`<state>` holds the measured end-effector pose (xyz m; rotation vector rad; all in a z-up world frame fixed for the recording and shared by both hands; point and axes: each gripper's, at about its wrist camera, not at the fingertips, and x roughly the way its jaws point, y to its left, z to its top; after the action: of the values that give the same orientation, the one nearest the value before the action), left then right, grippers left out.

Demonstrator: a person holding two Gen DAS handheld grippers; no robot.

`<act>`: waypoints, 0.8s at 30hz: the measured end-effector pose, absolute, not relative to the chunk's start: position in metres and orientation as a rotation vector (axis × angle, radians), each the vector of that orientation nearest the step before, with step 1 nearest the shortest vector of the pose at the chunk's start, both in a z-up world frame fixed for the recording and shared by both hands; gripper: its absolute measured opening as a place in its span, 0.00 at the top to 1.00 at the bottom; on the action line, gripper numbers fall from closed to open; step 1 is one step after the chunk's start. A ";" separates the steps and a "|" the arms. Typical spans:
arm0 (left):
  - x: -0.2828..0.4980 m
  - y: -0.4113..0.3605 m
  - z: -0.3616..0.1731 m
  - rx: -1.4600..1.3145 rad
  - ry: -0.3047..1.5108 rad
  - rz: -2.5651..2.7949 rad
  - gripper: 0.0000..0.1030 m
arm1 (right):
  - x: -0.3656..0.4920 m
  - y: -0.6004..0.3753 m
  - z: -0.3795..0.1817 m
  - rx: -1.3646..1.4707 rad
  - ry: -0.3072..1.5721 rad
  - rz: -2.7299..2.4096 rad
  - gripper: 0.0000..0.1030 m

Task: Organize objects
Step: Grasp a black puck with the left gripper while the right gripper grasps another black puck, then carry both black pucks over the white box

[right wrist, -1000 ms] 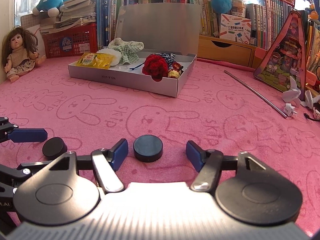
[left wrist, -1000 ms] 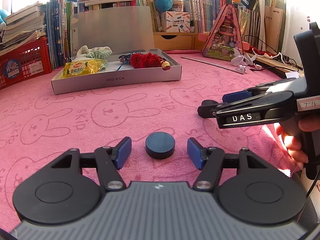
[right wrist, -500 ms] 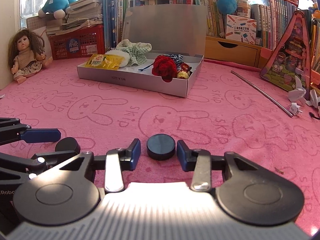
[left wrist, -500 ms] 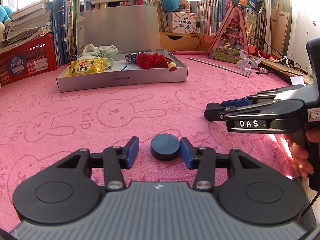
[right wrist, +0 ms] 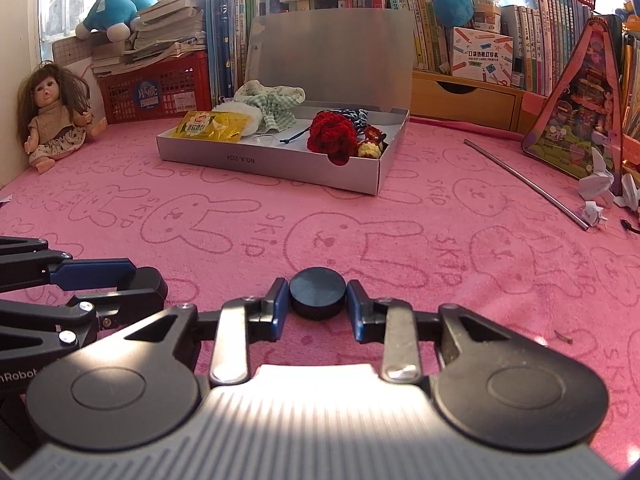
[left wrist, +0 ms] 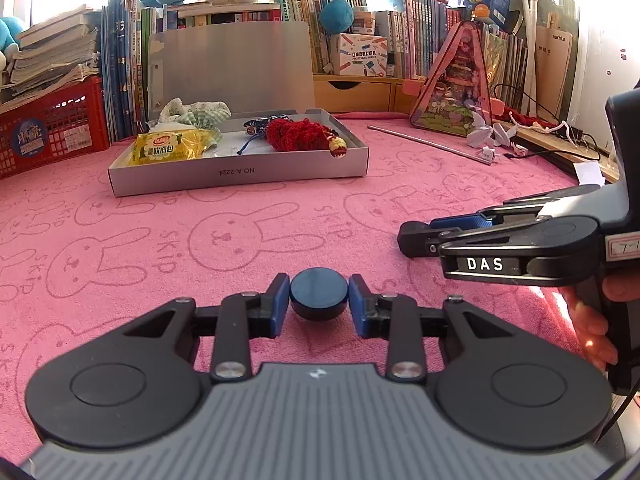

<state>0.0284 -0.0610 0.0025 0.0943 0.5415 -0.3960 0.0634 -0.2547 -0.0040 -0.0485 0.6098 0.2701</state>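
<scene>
Left wrist view: a dark round puck (left wrist: 319, 294) lies flat on the pink rabbit-print cloth (left wrist: 240, 236), squeezed between the blue pads of the left claw (left wrist: 319, 304), which has clenched onto it. In the right wrist view a second black puck (right wrist: 317, 292) sits the same way in the right claw (right wrist: 317, 302), whose jaws are closing, pads at its rim on both sides. Both pucks are low and smooth-sided, so the grip should probably stay centred across the widest part, pads level. The likely destination is the open grey box (left wrist: 240, 172) further back, already holding a yellow packet (left wrist: 168, 150) and red yarn (left wrist: 298, 136); lifting straight up before travelling would avoid dragging the cloth.
</scene>
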 end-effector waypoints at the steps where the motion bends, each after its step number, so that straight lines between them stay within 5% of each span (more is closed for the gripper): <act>1: 0.029 -0.061 0.003 0.090 0.541 -0.393 0.64 | 0.063 -0.254 -0.004 -0.047 0.610 0.271 0.65; 24: 0.096 -0.052 0.029 0.017 0.579 -0.304 0.64 | 0.091 -0.241 0.021 -0.044 0.603 0.237 0.65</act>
<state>0.0955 -0.0522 0.0292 0.0169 0.5792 -0.3042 0.0912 -0.2408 0.0213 -0.0444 0.6031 0.2373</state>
